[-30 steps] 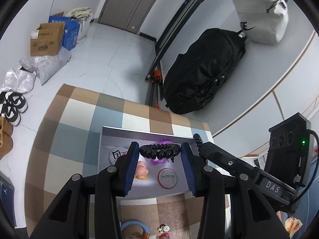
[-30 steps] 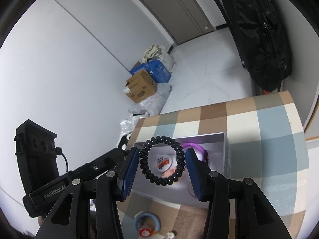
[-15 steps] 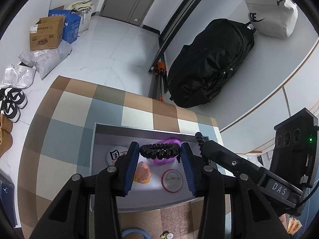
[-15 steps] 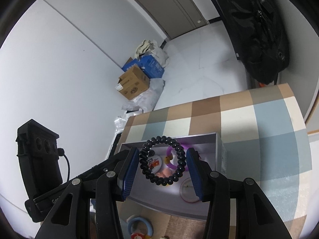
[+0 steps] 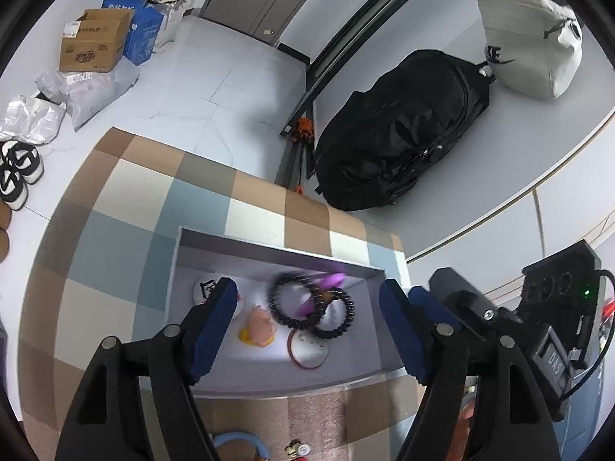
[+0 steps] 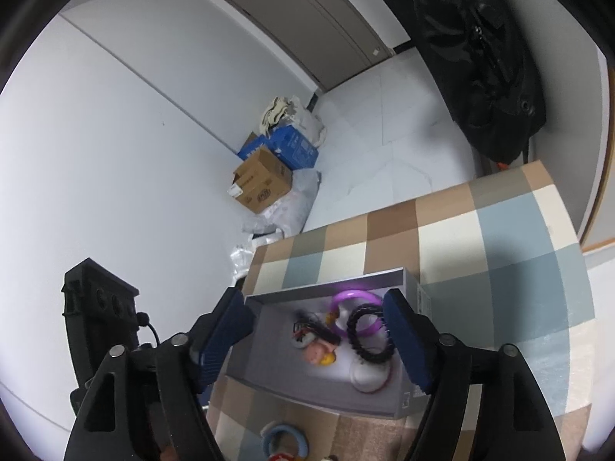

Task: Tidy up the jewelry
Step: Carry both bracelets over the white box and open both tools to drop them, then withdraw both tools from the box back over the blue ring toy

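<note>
At the bottom of the left wrist view the left tongs (image 5: 307,303) stand spread wide, their blue pads far apart and gripping nothing; the right tongs (image 6: 319,313) in the right wrist view are likewise spread wide and hold nothing. Nearest the cameras, on the checked cloth of the surface (image 5: 127,207), a pale blue ring (image 5: 240,443) and a small red and white trinket (image 5: 296,451) lie just in front of the box. Beyond them sits the grey box (image 5: 276,384), open at the top, with both pairs of tongs hovering above it. Inside lie a round red-rimmed badge (image 5: 309,347), a small pink and yellow figure (image 5: 258,326) and a white badge with dark print (image 5: 207,290), partly hidden behind the left pad. Two black bead bracelets are in the box: the left one (image 5: 294,303) is smeared with blur, and whether it rests on the bottom or is in the air cannot be told; the right one (image 5: 334,315) overlaps it and lies above the red-rimmed badge. A purple ring (image 5: 330,280) sits by the far wall of the box. Farther off, on the floor, are a black backpack (image 5: 399,138), a pale bag (image 5: 530,42), cardboard boxes (image 5: 96,40) and shoes (image 5: 17,173).
</note>
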`<state>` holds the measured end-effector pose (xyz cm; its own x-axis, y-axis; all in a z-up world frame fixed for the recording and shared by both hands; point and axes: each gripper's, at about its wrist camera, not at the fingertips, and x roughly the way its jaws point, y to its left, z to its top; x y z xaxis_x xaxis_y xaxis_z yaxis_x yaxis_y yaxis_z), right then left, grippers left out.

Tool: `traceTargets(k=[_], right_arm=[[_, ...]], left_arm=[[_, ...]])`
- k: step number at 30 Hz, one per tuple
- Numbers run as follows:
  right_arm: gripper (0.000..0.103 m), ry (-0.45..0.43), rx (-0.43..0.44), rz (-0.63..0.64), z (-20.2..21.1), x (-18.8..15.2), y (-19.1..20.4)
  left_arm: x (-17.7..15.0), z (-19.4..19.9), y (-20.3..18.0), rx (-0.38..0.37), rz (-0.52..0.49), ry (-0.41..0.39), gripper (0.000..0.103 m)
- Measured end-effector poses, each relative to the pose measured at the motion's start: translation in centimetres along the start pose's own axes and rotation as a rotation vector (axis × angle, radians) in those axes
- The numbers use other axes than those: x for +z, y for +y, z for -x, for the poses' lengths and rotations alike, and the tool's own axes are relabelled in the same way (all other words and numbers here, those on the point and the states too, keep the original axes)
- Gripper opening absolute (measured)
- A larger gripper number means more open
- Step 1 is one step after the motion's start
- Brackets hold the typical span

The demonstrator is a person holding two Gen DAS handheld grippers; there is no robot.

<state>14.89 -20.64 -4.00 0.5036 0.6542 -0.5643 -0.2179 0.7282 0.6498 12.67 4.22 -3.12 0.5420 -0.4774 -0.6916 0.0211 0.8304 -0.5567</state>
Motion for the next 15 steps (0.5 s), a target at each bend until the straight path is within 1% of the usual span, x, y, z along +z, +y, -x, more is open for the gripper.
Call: traceTargets(k=[2, 6, 9, 11, 13, 15], right_arm=[[0.08, -0.004, -0.005, -0.002, 0.2, 0.0, -0.1], [0.086, -0.006, -0.029, 0.001, 0.7, -0.3, -0.4], [0.09, -0.014, -0.039, 0.007, 1.2, -0.4, -0.4], [0.094, -0.02, -0.046, 0.013, 1.5, -0.6, -0.3], [0.094, -0.027, -0.055, 0.022, 1.8, -0.8, -0.2], [0.095, -0.03, -0.066, 0.031, 2.0, -1.0, -0.1]], left_arm=[[-0.2, 0.1, -0.1, 0.018, -0.015, -0.002, 0.072], [-0.8, 0.5, -0.7, 0.1, -0.079, -0.017, 0.072], [-1.3, 1.0, -1.1, 0.122, -0.116, -0.029, 0.072], [-1.6, 1.3, -1.6, 0.158, -0.149, -0.044, 0.072], [-2.0, 1.7, -2.0, 0.198, -0.183, -0.063, 0.072], [-2.3, 2.0, -2.1, 0.2, -0.194, -0.068, 0.073]])
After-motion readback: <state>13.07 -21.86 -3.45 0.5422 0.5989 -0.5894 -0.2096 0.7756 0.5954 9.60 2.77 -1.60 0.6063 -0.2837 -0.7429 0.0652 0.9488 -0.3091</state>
